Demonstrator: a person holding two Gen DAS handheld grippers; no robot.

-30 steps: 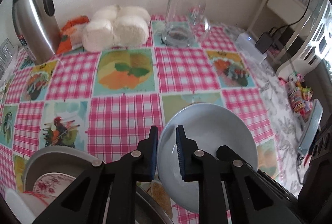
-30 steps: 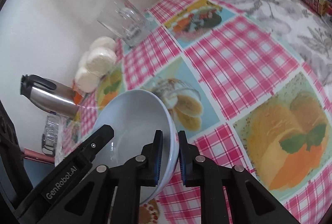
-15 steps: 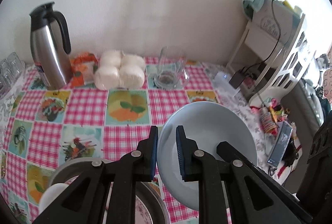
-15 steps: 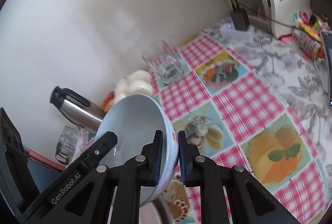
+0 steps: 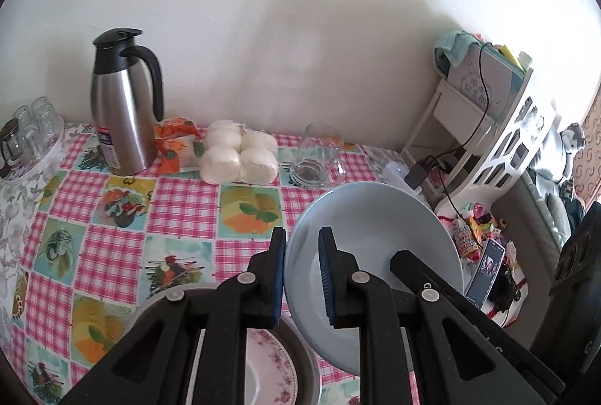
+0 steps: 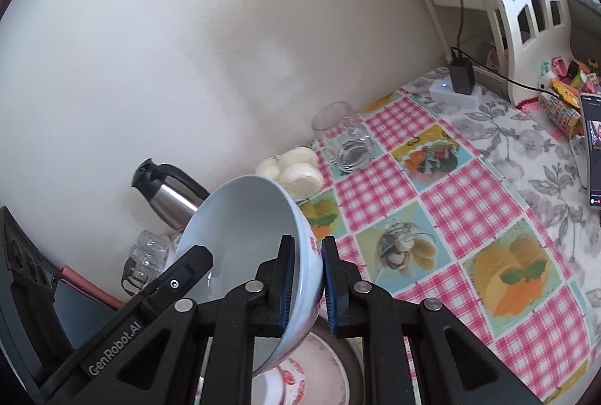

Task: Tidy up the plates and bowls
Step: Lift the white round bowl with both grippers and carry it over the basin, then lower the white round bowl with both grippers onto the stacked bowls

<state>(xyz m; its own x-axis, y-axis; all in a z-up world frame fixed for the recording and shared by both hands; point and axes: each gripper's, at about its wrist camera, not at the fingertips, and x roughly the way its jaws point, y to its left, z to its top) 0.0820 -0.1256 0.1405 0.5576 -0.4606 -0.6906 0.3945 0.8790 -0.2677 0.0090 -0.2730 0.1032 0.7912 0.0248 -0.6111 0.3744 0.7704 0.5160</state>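
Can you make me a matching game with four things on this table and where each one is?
Things:
1. bowl
2. jug
3. glass
4. buns

Places or states:
A. standing empty by the wall, right of the buns
B. pinched at its rim by both tongs, lifted off the table
C. a white bundle between the orange packet and the glass
D. shiny steel with a black handle, far left by the wall

Pairs: 1-B, 2-D, 3-A, 4-C
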